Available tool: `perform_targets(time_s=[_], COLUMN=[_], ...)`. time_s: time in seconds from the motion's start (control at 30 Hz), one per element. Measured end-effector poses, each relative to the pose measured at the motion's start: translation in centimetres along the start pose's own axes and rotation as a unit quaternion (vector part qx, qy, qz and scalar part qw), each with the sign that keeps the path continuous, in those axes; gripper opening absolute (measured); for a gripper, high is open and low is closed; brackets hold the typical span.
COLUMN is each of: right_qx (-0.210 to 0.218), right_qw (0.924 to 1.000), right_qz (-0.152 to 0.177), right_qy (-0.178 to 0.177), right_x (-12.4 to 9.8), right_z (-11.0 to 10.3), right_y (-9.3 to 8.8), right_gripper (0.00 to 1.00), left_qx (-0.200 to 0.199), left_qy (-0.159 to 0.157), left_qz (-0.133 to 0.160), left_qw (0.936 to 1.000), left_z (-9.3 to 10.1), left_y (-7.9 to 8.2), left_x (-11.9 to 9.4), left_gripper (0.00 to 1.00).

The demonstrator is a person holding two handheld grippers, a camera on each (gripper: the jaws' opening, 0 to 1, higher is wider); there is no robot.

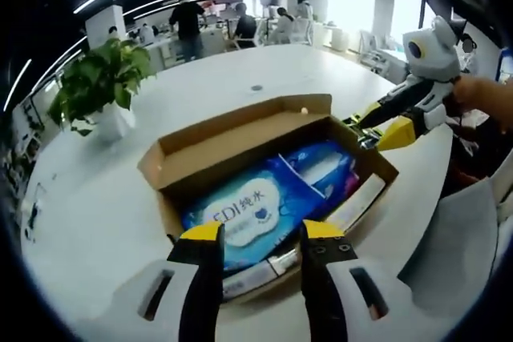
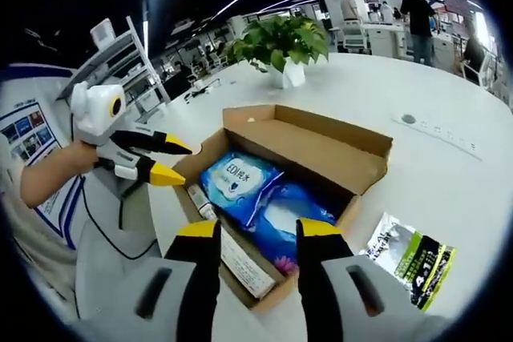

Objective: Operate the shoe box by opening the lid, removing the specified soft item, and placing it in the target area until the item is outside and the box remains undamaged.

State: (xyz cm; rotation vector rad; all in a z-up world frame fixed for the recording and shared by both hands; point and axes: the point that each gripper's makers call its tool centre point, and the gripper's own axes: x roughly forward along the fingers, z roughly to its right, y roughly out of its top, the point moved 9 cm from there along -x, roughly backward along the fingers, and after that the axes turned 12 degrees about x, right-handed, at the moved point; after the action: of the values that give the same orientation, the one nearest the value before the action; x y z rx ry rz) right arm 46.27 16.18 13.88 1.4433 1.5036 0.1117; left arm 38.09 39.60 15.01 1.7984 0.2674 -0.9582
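With both grippers (image 1: 260, 234) (image 2: 256, 230) released above the open shoe box (image 2: 353, 167), I judged the wipes pack (image 1: 248, 210) soft, best pinched at its edge.

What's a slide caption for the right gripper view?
Open shoe box holding blue wipe packs; both grippers open beside it on the white table.

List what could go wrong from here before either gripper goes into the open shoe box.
1. The blue wipes pack lies tight beside a second blue pack; a pinch may catch both.
2. The left gripper and right gripper hover over the box's front wall; pressing down may crush the cardboard.
3. The raised lid flap could tear if snagged.
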Motion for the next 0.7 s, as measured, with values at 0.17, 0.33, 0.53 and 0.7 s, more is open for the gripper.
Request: perform_targets(time_s=[0.17, 0.33, 0.53, 0.7], right_qx=[-0.002, -0.01, -0.023, -0.03], right_qw=[0.9999, 0.9997, 0.9993, 0.9992], right_qz=[-0.004, -0.011, -0.027, -0.027], right_qy=[0.009, 0.019, 0.014, 0.004], right_x=[1.6, 3.2, 4.9, 6.0], right_z=[-0.6, -1.3, -1.5, -1.3], right_y=[0.0, 0.0, -0.3, -0.2], right_gripper=[0.33, 0.33, 0.32, 0.31], left_qx=[-0.012, -0.026, -0.045, -0.068], left_qy=[0.011, 0.03, 0.047, 0.058], left_qz=[-0.008, -0.013, -0.021, -0.03], left_qw=[0.9998, 0.9991, 0.9976, 0.9955], left_z=[-0.7, -1.7, -2.5, -3.2], left_y=[-1.1, -2.4, -4.0, -5.2], left_x=[-0.5, -1.1, -1.3, -1.1], left_gripper=[0.36, 0.35, 0.33, 0.3])
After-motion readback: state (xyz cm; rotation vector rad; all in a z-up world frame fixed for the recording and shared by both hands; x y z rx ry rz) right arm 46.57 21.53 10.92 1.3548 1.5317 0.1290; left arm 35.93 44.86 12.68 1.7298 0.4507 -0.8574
